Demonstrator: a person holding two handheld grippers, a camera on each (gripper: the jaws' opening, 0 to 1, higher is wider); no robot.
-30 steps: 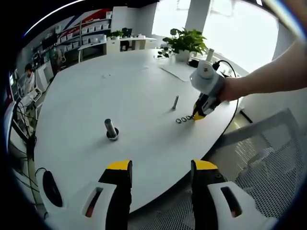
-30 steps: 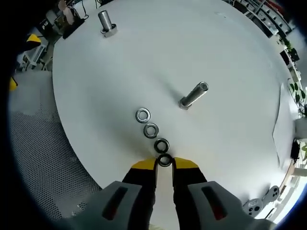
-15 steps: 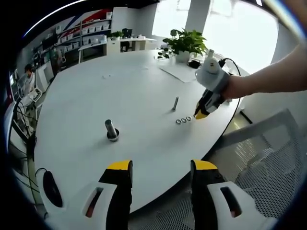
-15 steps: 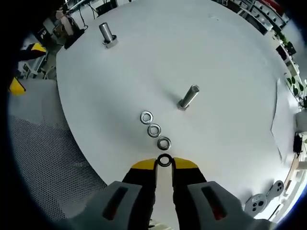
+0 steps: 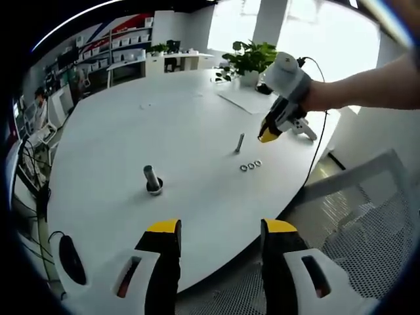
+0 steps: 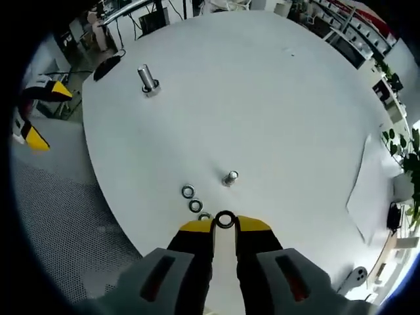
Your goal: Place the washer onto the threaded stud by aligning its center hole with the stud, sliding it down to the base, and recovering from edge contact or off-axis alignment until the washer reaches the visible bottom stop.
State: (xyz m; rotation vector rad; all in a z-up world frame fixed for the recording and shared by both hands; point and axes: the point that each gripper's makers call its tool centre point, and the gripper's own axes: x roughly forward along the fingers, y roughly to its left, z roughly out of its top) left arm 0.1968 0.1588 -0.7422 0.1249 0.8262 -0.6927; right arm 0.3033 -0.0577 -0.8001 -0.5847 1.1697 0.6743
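Observation:
My right gripper is shut on a dark metal washer, pinched by its edge between the yellow tips. It hangs well above the white table, almost over the thin threaded stud, which stands upright and shows nearly end-on. In the left gripper view the right gripper hovers up and to the right of the stud. A row of three loose washers lies beside the stud, also seen as the washers. My left gripper is open and empty at the table's near edge.
A thicker bolt on a round base stands left of the stud, seen too as the bolt. A black mouse lies near the edge. A sheet of paper and a potted plant sit at the far side. A mesh chair is beside the table.
The right gripper has lifted off the table with the washer and moved up toward the stud. Three washers stay in their row. The left gripper has not moved.

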